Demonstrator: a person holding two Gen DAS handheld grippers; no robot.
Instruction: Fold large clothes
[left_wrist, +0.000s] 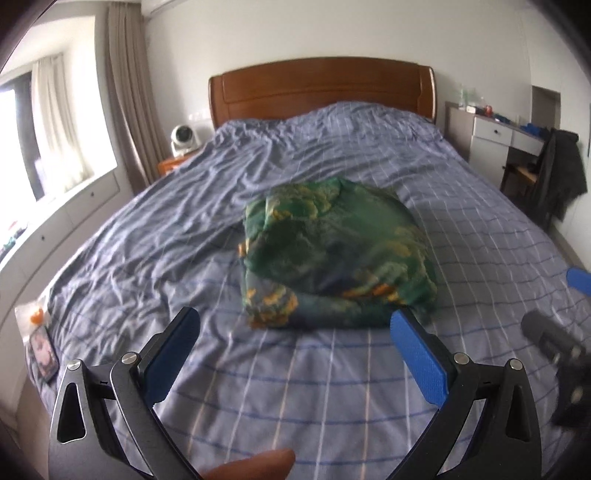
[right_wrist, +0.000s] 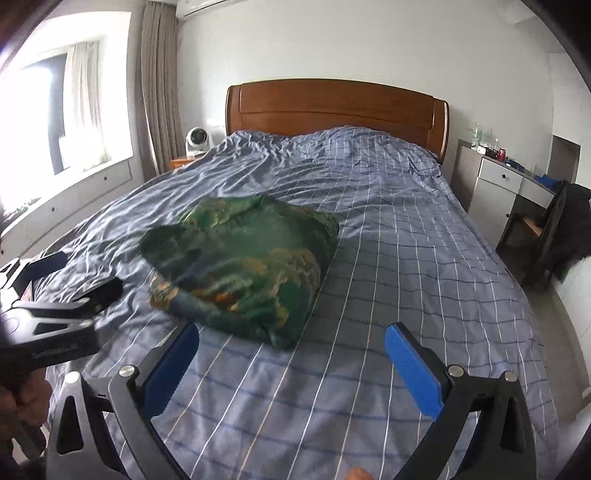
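Observation:
A green garment with yellow and orange print (left_wrist: 332, 254) lies folded into a thick bundle on the bed (left_wrist: 332, 387); it also shows in the right wrist view (right_wrist: 243, 269). My left gripper (left_wrist: 295, 328) is open and empty, just in front of the bundle's near edge. My right gripper (right_wrist: 291, 343) is open and empty, in front of the bundle's near right corner. The right gripper shows at the right edge of the left wrist view (left_wrist: 554, 339). The left gripper shows at the left of the right wrist view (right_wrist: 70, 299).
The bed has a wrinkled blue checked sheet (right_wrist: 406, 229) and a wooden headboard (right_wrist: 336, 107). A white fan (right_wrist: 197, 141) stands on a bedside table at the left. A desk and a chair with a dark jacket (right_wrist: 565, 229) stand at the right. Small items (left_wrist: 40, 343) lie near the bed's left corner.

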